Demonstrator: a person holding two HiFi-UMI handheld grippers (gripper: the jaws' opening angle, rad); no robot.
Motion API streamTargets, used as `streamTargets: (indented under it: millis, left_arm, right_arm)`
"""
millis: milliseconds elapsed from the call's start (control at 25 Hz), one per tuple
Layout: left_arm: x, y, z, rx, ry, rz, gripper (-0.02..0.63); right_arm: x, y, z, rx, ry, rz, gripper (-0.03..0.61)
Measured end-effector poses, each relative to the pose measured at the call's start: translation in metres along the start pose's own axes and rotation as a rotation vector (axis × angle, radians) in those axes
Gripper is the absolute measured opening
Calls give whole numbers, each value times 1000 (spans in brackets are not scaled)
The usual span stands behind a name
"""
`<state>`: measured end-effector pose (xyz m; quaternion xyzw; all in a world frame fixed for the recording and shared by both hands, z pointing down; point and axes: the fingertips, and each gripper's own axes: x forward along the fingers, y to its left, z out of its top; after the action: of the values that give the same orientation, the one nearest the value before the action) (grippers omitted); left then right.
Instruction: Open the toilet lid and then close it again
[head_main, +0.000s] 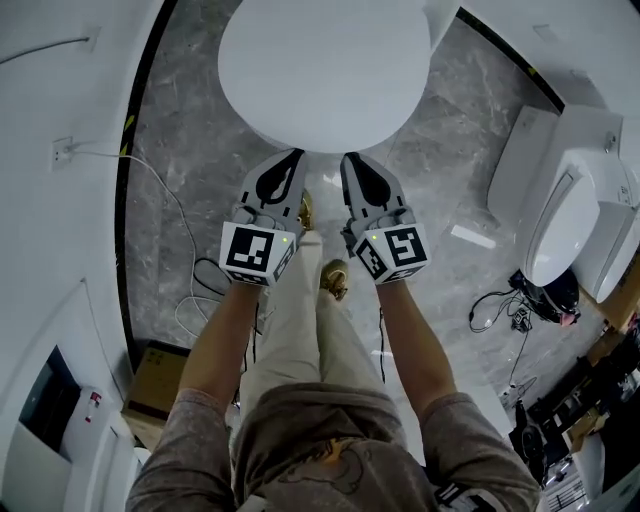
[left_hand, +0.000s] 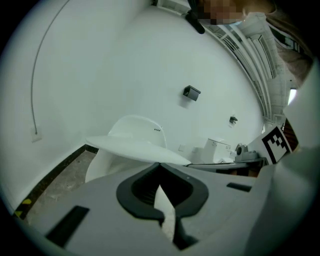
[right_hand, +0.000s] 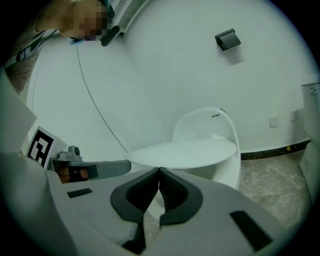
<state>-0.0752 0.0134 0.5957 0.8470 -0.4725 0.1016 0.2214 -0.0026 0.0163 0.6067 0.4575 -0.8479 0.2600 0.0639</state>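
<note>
Toilet lid (head_main: 325, 70): white oval, partly raised above the bowl (right_hand: 226, 172).
Left gripper (head_main: 296, 154): jaws closed, empty — tips at lid's 6 o'clock edge.
Right gripper (head_main: 346, 157): jaws closed, empty — just beside the left.

Everything is lit brightly and evenly, the toilet lid (head_main: 325, 70) is washed out, and gripper-view edges are warped and darkened

At the near edge of the toilet lid (head_main: 325, 70), left gripper (head_main: 296, 154) and right gripper (head_main: 346, 158) sit abreast.

The toilet lid (head_main: 325, 70) is cut by the head view's top edge.
</note>
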Motion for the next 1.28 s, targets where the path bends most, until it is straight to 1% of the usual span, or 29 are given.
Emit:
streamTargets:
  millis: [200,320,440,640,800,1000,1280]
  left_arm:
    - [10,-15,82,60,-33,-47,9]
    - [25,-22,133,80,-71,-66,9]
    - [39,-27,171,99,-90,-77,9]
    - [63,-29,214,99,-91,-80,9]
    - [85,-28,245,82,-86,-64,9]
    - [114,-26,279,77,-56,-65,9]
    - [160,-22,323,81,-48,-61,9]
  right_arm:
    - [4,-11,74,46,-47,-66,26]
    - [13,-19,121,43,-72,-83,26]
    - [18,-25,158,40,-76,-91,26]
    - [21,-39,201,37,-72,-94,26]
    - [29,-53,230,41,-37,-95,26]
    - [37,-72,265,25,-5,-88,26]
    - [59,-103,311,26,8,-103,26]
